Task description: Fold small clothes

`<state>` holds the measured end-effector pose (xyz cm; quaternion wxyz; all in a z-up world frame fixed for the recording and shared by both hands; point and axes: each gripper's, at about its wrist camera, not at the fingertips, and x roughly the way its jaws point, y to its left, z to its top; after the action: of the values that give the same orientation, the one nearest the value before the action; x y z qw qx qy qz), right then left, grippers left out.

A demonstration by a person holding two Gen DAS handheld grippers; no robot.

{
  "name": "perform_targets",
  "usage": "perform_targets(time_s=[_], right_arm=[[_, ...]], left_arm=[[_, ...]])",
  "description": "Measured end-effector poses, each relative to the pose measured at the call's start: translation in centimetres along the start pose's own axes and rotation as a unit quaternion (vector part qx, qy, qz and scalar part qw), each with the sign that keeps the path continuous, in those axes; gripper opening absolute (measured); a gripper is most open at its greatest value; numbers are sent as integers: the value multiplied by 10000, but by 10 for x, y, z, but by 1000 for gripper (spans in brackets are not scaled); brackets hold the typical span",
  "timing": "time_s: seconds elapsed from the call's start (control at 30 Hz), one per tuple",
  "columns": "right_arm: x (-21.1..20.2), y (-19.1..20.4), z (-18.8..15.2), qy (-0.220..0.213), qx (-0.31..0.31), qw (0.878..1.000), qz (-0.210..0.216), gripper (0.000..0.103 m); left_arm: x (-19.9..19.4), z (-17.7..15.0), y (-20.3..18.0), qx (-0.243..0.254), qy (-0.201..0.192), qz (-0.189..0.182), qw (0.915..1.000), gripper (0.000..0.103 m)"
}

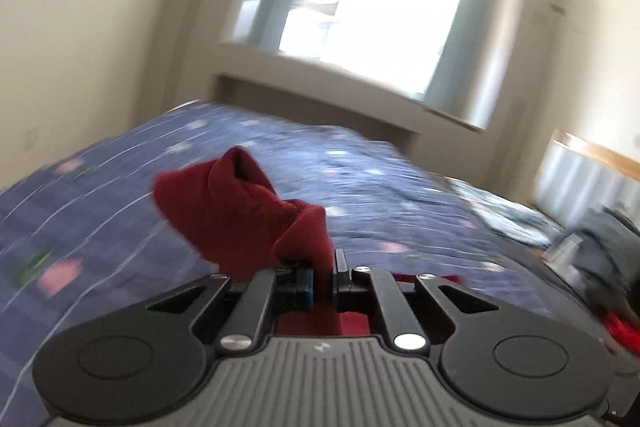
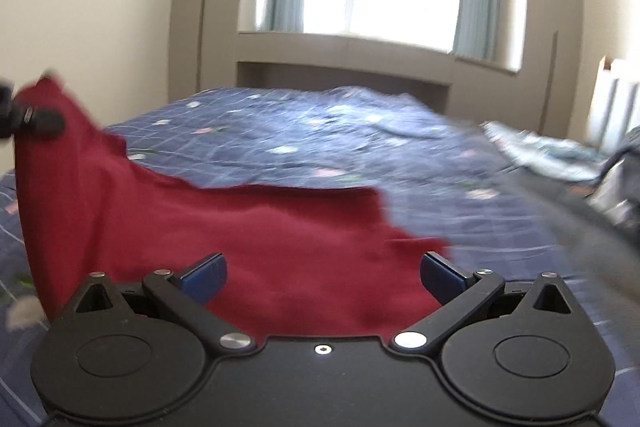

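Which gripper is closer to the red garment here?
Left. The left gripper is shut on a bunched part of the red garment, lifting it. The right gripper is open just above the cloth, not gripping it.

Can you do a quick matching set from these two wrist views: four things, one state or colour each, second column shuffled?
1. left gripper
2. right gripper
3. garment
4. bedspread

a. blue with a grid pattern
b. jaws wide apart, nothing pinched
c. dark red, one corner lifted
d. shut on cloth

Pairs: 1-d, 2-b, 3-c, 4-a
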<state>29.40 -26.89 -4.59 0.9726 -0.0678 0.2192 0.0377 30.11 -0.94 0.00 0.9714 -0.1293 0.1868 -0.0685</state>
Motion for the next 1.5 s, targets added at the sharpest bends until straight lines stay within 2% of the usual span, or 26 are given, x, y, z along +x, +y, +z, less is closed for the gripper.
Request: perform_targets(time_s=[0.07, 0.17, 0.33, 0.47, 0.6, 0.73, 0.8, 0.9, 0.93, 1.03, 1.1, 1.17, 1.2, 1.27, 1.33, 1.37, 1.4, 1.5], right_arm=[[-10, -24, -4, 14, -12, 9998, -207, 103], [-25, -60, -13, 55, 31, 9983, -571, 103], [-46, -109, -33, 220, 219, 9951, -942, 103], [-49, -128, -52, 405, 430, 9934, -984, 103], [-47, -138, -63, 492, 740, 9918, -921, 103], [-32, -140, -53, 553, 1022, 9916, -568, 103], [-14, -143, -41, 742, 1361, 9879, 17, 103], [15, -148, -24, 775, 1912, 9735, 988, 103], [28, -147, -19, 812, 2033, 9670, 1300, 103], [70, -141, -5, 1054, 2212, 9513, 1868, 102], [94, -135, 0, 1216, 2241, 9432, 2128, 92], [112, -129, 4, 1317, 2237, 9402, 2206, 70], [119, -126, 6, 1366, 2241, 9395, 2203, 66], [130, -121, 7, 1470, 2304, 9362, 2212, 38], [135, -118, 5, 1508, 2428, 9329, 2192, 28], [134, -117, 5, 1469, 2450, 9328, 2196, 18], [130, -118, 7, 1396, 2422, 9352, 2173, 13], [109, -128, 12, 1092, 2406, 9427, 2036, 7]], left_arm=[[4, 5, -28, 314, 19, -424, 9986, 7], [12, 3, -71, 779, 224, -942, 9922, 7], [24, -25, -132, 1639, 674, -1455, 9734, 7], [31, -66, -162, 2167, 1204, -1576, 9559, 7], [30, -93, -168, 2477, 1296, -1424, 9495, 7], [24, -102, -177, 2743, 1164, -1300, 9457, 8], [28, -100, -173, 2731, 1285, -1327, 9441, 12], [32, -102, -169, 2577, 1538, -1420, 9433, 25], [33, -103, -168, 2498, 1581, -1441, 9444, 25], [35, -107, -169, 2405, 1562, -1370, 9481, 25], [33, -109, -170, 2395, 1510, -1302, 9502, 25], [31, -109, -170, 2384, 1460, -1280, 9516, 17], [30, -110, -171, 2412, 1427, -1250, 9518, 12], [29, -109, -170, 2403, 1402, -1236, 9525, 8], [29, -107, -168, 2320, 1420, -1272, 9538, 7], [29, -106, -168, 2319, 1413, -1285, 9538, 7], [27, -105, -168, 2333, 1387, -1305, 9536, 6], [18, -100, -168, 2356, 1249, -1411, 9534, 6]])
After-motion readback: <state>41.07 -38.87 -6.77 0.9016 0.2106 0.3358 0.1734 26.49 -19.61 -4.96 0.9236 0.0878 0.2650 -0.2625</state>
